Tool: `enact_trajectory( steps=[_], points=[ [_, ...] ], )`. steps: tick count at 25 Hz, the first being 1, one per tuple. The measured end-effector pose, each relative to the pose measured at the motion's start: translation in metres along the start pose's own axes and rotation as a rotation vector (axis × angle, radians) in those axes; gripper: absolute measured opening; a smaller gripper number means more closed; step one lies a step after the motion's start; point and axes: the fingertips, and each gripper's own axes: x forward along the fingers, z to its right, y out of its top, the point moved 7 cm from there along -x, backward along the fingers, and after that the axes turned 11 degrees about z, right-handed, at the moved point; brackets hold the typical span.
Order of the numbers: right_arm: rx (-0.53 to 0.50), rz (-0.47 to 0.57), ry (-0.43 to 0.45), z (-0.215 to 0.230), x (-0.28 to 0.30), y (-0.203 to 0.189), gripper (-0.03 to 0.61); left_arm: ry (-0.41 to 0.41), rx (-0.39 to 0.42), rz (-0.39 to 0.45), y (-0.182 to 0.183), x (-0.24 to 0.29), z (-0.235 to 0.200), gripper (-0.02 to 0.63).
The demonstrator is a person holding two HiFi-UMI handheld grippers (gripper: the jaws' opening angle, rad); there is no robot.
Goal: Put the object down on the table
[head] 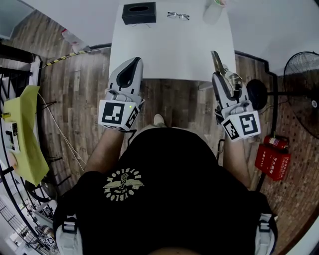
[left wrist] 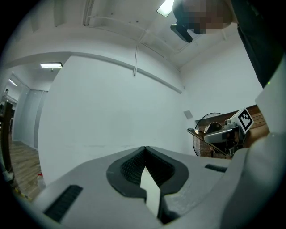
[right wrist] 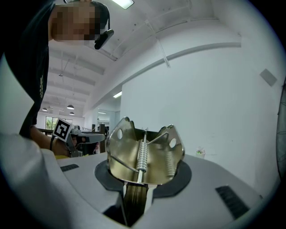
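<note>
My right gripper (head: 220,75) is shut on a brass-coloured metal spring clip (head: 217,62), which sticks out past the jaws toward the white table (head: 174,55). In the right gripper view the clip (right wrist: 145,154) stands upright between the jaws, its coil spring facing the camera. My left gripper (head: 132,63) is shut with nothing in it, its tips meeting in the left gripper view (left wrist: 144,154). Both grippers hang over the wooden floor just short of the table's near edge.
On the table's far side lie a black tissue box (head: 139,13), a pair of glasses (head: 178,16) and a cup (head: 214,10). A standing fan (head: 301,89) and red fire extinguishers (head: 271,159) are at the right. A yellow cloth (head: 25,134) lies over a rack at the left.
</note>
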Motion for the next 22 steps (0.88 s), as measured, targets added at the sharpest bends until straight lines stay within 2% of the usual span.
enact_trajectory(
  steps=[7, 15, 22],
  points=[
    [-0.008, 0.001, -0.028, -0.020, 0.018, 0.001, 0.110, -0.039, -0.037, 0.005, -0.007, 0.000, -0.028, 0.008],
    [-0.013, -0.003, -0.063, -0.022, 0.015, 0.002, 0.110, -0.065, -0.058, 0.001, -0.014, 0.003, -0.030, 0.008],
    [0.003, -0.003, -0.032, -0.024, 0.029, -0.004, 0.110, -0.019, -0.056, -0.010, -0.017, -0.002, -0.046, 0.007]
  ],
)
